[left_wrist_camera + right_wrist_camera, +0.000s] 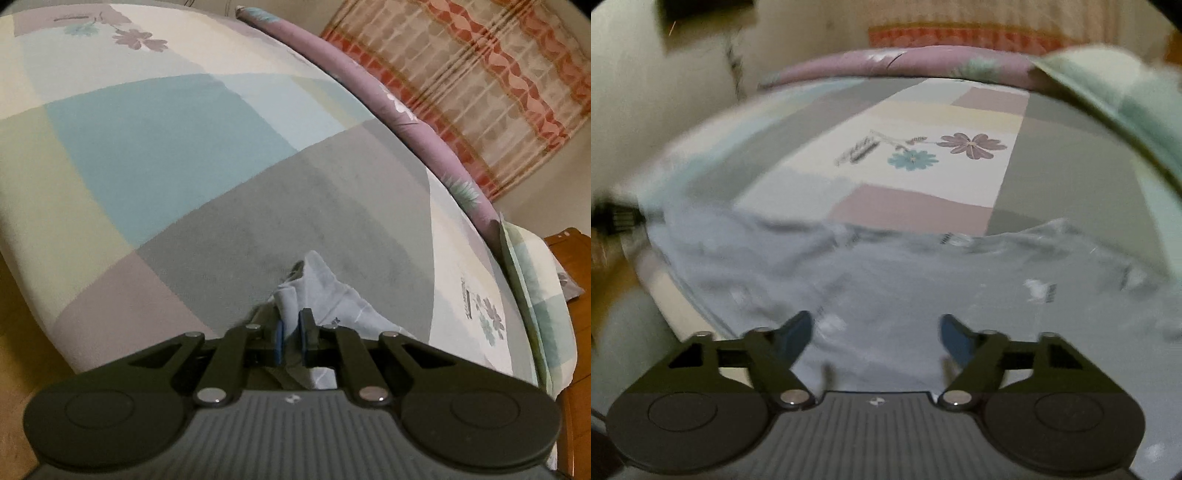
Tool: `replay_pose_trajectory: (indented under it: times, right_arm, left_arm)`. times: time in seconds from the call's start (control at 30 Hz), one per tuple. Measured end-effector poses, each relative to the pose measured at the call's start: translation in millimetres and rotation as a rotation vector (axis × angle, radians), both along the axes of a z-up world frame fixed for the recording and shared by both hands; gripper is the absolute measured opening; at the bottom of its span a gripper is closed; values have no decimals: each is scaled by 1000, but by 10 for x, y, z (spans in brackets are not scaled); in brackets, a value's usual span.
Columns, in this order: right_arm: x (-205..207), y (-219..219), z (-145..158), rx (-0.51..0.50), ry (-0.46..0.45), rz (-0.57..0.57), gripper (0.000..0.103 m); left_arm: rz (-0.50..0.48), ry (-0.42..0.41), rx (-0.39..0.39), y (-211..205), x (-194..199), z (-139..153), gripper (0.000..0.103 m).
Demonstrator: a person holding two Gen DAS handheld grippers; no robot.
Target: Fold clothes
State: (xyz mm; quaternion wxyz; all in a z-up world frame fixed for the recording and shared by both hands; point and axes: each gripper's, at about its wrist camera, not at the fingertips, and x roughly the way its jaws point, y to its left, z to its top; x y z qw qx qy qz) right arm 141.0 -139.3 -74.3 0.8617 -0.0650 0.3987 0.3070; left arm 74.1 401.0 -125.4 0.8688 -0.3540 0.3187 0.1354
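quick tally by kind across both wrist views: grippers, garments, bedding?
Grippers: 2, left gripper shut on the garment, right gripper open
Garments: 1, pale blue garment
Patchwork bedsheets: 1
Pillows: 1
Total: 5

The left gripper (pixel 291 338) is built of matte black linkage arms joined by round silver pivot pins, carrying two flat blue pads (pixel 279 341) at the fingertips, and behind them sits a dark grey ribbed housing with a small pale emblem at its front edge, flanked by two broad black rounded lobes, each marked with a shallow circular recess. The right gripper (pixel 877 334) has the same make: black arms with triangular cut-outs, silver pins at the joints, blue finger pads (pixel 955 338), a ribbed grey body with a small round emblem, and two disc-like black lobes
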Motion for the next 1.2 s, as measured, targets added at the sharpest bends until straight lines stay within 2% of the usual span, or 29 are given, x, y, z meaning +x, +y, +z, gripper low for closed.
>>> replay_pose_trajectory:
  times: [0.1, 0.2, 0.43, 0.47, 0.5, 0.6, 0.7, 0.83, 0.93, 1.0, 1.1, 1.2]
  right_arm:
    - [-105, -26, -17, -121, -39, 68, 57]
    - [-216, -65, -69, -199, -57, 132, 44]
    - [-354, 78, -140, -305, -103, 295, 41]
    - [-372, 108, -146, -320, -112, 319, 38]
    - [-390, 139, -153, -335, -121, 344, 34]
    - [-444, 230, -173, -380, -148, 418, 1]
    - [-494, 305, -184, -422, -174, 485, 1]
    - [-474, 172, -142, -434, -150, 477, 1]
    - [-411, 97, -129, -387, -99, 440, 2]
    - [-369, 102, -61, -350, -70, 435, 9]
    - [-299, 122, 144, -273, -98, 452, 13]
    - [-55, 225, 319, -222, -151, 418, 19]
  left_arm:
    - [-15, 12, 41, -41, -5, 23, 9]
    - [-12, 10, 30, -14, -69, 14, 10]
    - [-13, 25, 38, -26, -29, 38, 10]
    - [-14, 27, 40, -27, -26, 41, 10]
    - [-14, 29, 40, -27, -29, 44, 10]
    - [-9, 31, 37, -27, -39, 43, 10]
    - [-3, 30, 48, -52, -66, 58, 10]
    - [-4, 25, 113, -140, -118, 60, 12]
    - [-17, 22, 140, -170, -122, 60, 12]
    - [-19, 26, 136, -158, -118, 67, 12]
    - [-20, 24, 126, -136, -124, 64, 12]
    - [-16, 14, 112, -119, -140, 46, 12]
